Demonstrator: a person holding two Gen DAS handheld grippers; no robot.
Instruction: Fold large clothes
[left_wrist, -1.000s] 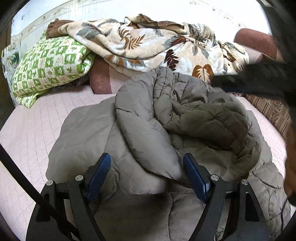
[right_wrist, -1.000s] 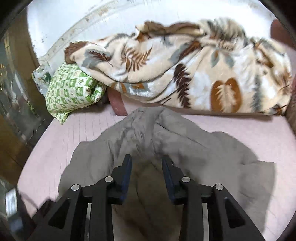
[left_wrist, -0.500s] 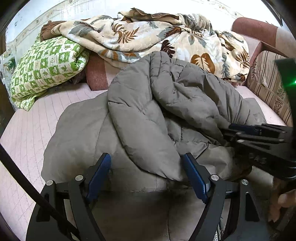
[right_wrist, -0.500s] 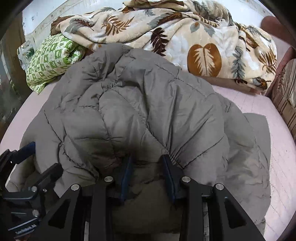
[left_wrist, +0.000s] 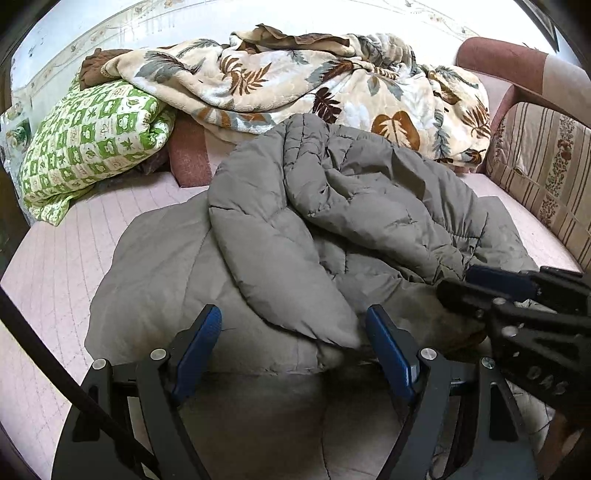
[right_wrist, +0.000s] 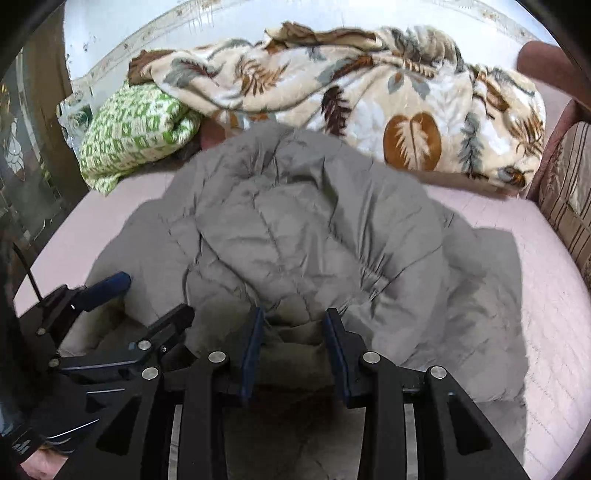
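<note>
While your right gripper (right_wrist: 293, 350) pinches a fold of the grey puffer jacket (left_wrist: 332, 229) (heaped mid-bed), your left gripper (left_wrist: 293, 343) gapes wide over its near hem, leaf-print blanket (left_wrist: 314, 81) at twelve o'clock, green pillow (left_wrist: 92, 147) at ten

The right gripper (right_wrist: 293, 328) pinches a fold of the grey puffer coat (right_wrist: 314, 236); the left gripper (right_wrist: 147, 299) sits beside it.

Pink quilted bed (left_wrist: 66, 266), leaf-print blanket (left_wrist: 295, 81), green pillow (left_wrist: 92, 144), striped cushion (left_wrist: 543, 162), white wall (left_wrist: 110, 22)
</note>
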